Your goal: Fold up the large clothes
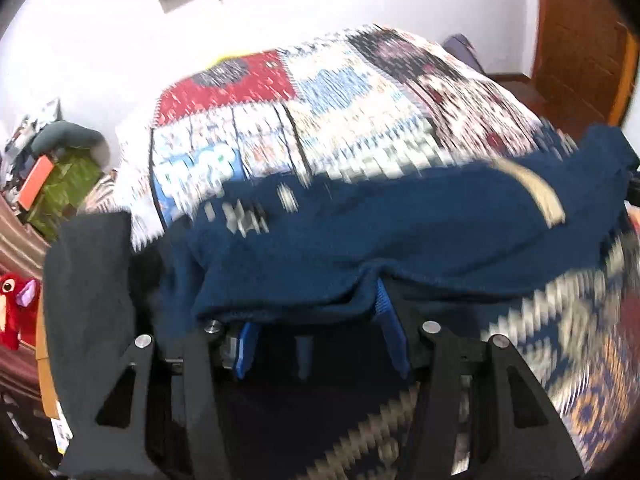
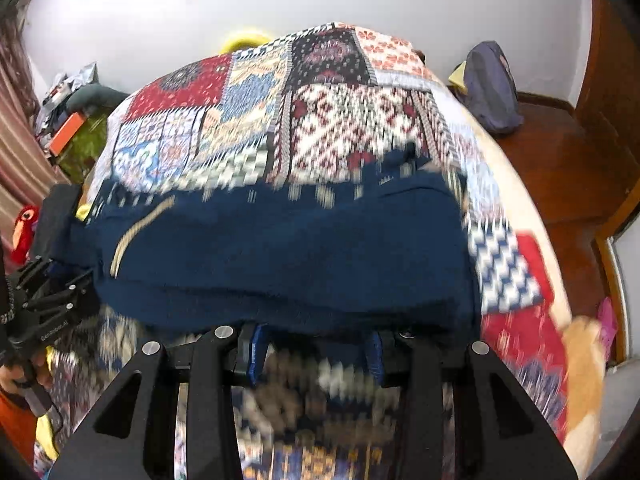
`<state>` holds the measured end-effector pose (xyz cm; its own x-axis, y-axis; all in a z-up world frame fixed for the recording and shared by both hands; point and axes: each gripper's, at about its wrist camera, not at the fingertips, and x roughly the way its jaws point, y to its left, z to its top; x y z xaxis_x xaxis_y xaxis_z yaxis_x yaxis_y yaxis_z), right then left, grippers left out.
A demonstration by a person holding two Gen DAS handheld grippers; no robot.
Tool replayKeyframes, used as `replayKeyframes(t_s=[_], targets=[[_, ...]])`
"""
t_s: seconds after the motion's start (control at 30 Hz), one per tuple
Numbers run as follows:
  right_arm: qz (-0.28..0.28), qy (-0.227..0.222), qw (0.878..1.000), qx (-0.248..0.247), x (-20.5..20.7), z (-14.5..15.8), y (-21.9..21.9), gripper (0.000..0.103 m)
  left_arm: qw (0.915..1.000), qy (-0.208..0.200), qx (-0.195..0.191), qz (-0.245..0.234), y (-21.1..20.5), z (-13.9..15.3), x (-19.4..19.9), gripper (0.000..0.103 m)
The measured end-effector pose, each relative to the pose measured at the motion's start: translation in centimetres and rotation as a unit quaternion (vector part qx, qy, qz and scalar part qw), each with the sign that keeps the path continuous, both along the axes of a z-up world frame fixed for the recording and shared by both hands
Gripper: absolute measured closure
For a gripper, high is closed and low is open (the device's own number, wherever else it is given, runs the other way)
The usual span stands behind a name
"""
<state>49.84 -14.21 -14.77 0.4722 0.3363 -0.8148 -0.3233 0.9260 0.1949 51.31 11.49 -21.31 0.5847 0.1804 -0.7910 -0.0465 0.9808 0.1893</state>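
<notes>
A dark blue garment (image 1: 400, 232) (image 2: 280, 248) with a beige stripe lies folded in a wide band across the patchwork bed cover (image 1: 320, 100) (image 2: 320, 120). Its near hem drapes over the tips of both grippers. My left gripper (image 1: 316, 320) has its blue pads (image 1: 246, 346) well apart, with the hem resting on top of them and the bed cover showing in the gap. My right gripper (image 2: 316, 340) stands the same way at the hem, its pads (image 2: 254, 354) apart. The right wrist view also shows the left gripper (image 2: 52, 292) at the garment's left end, held by a hand. Both views are blurred.
A black cloth (image 1: 88, 280) lies at the bed's left edge, beside a red plush toy (image 1: 16, 308) (image 2: 24, 232). A green box with an orange lid (image 1: 60, 184) stands further back. A purple backpack (image 2: 492, 88) sits on the wooden floor (image 2: 560, 168), right. An orange plush (image 2: 584, 360) lies near the bed's right edge.
</notes>
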Motion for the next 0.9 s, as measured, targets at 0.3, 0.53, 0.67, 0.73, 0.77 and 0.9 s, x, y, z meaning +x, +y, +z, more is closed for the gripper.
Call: replayKeyframes(t_s=[0.3,0.53,0.67,0.73,0.77,0.9], targets=[[-0.041,-0.073,0.996,0.03,3.0,6.5,0.6,0.067,0.9932,-0.073,-0.062,0.066,4.0,7.4,2.7,0.049],[-0.004,-0.072,0.997,0.033,0.1,5.8,1.6,0.064,0.9945,-0.052,-0.079,0.044,3.9,6.4,0.2,0.049],[0.02,-0.056,0.998,0.023,-1.3,4.4,2.5,0.064,0.993,-0.013,-0.115,0.023,2.9,3.6,-1.0,0.049],[0.036,-0.043,0.998,0.022,-2.0,3.3,2.9,0.064,0.9912,0.01,-0.131,0.014,2.3,1.7,-1.5,0.049],[0.042,-0.039,0.998,0.02,-2.2,2.8,3.1,0.064,0.9908,0.02,-0.133,0.012,1.9,1.1,-1.6,0.049],[0.058,-0.021,0.998,-0.018,-2.8,0.1,4.0,0.062,0.9914,0.05,-0.121,0.004,1.0,-2.5,-2.7,0.048]])
